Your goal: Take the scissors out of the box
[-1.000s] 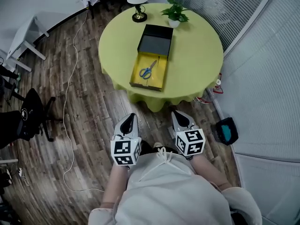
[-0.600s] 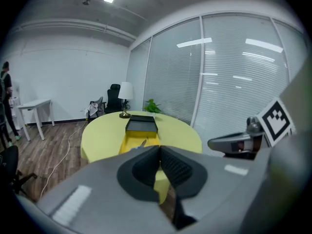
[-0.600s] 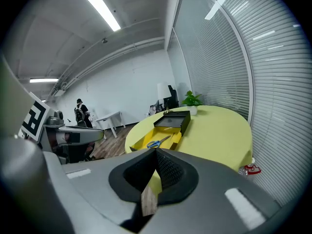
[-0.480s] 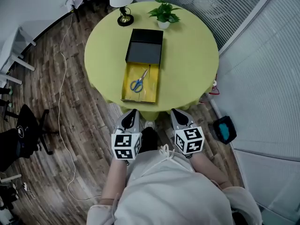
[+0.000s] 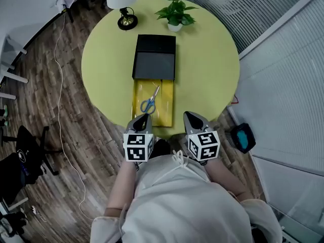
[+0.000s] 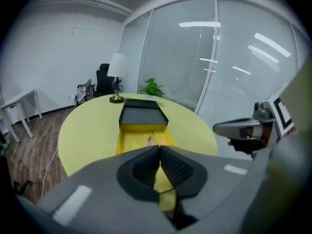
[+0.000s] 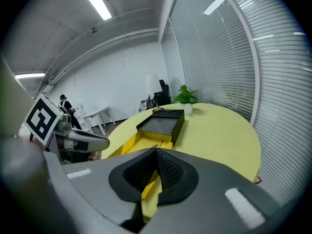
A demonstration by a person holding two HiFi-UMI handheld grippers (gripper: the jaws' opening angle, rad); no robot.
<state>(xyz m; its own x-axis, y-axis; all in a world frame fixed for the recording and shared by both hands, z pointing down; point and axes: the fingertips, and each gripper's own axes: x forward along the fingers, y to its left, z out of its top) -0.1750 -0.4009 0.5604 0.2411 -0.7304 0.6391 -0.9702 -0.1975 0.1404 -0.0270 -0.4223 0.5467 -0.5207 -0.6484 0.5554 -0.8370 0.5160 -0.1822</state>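
Observation:
Blue-handled scissors (image 5: 149, 103) lie in a yellow tray (image 5: 166, 101) pulled out of a black box (image 5: 154, 58) on a round yellow-green table (image 5: 212, 59). My left gripper (image 5: 142, 118) is shut and empty, its tip over the tray's near left corner. My right gripper (image 5: 190, 116) is also shut and empty, at the table's near edge just right of the tray. The left gripper view looks past its shut jaws to the tray (image 6: 139, 136) and the box (image 6: 142, 115). In the right gripper view the box (image 7: 161, 122) and tray (image 7: 130, 143) lie ahead.
A lamp (image 5: 121, 4) and a potted plant (image 5: 175, 13) stand at the table's far side. Left of the table are a wood floor with a white cable (image 5: 59, 85) and a black chair (image 5: 25, 153). A teal object (image 5: 242, 138) lies by the glass wall at the right.
The table and box have come closer in the head view. Both grippers, still shut, have moved forward from over the floor to the table's near edge by the tray.

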